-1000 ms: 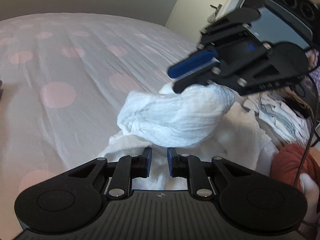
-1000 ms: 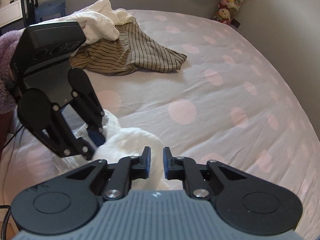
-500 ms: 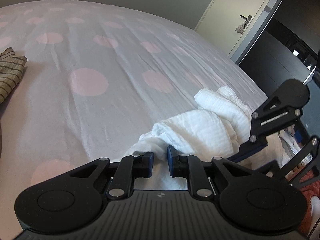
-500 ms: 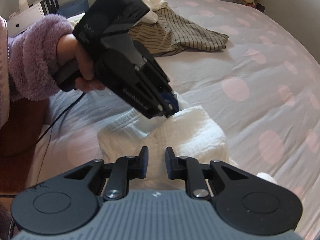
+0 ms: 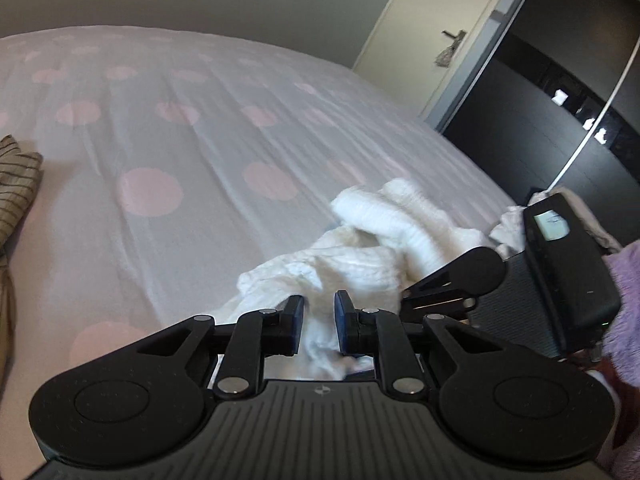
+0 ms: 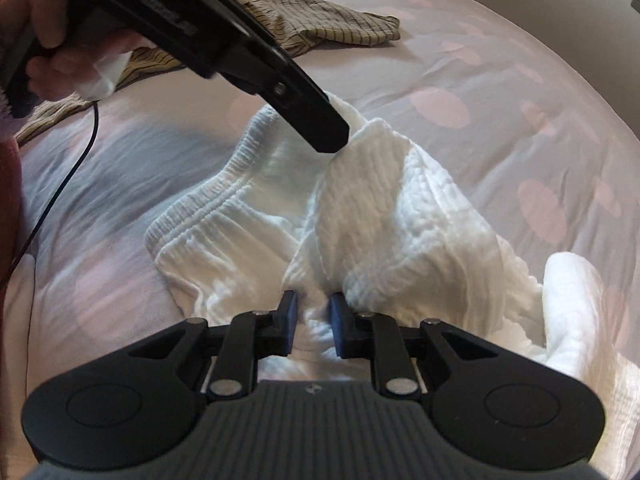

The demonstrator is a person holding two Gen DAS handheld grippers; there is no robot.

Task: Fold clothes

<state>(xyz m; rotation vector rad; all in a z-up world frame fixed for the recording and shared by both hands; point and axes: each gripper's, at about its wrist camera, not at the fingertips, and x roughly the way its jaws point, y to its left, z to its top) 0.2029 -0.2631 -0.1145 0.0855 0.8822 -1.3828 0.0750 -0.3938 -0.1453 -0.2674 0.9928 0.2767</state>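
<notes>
Item: white crinkled garment point(image 6: 400, 216), bunched on the bed point(image 6: 500, 92) with its pink-dotted cover, lying at the centre of the right wrist view.
Left tongs point(image 5: 319, 322): pinching a fold of the garment; seen from the right wrist view entering from 11 o'clock, held by a hand point(image 6: 52, 36).
Right tongs point(image 6: 313, 322): narrow gap, pinching white cloth at the garment's near edge.
Striped garment point(image 6: 320, 20): at 12 o'clock, well apart from the white one.
</notes>
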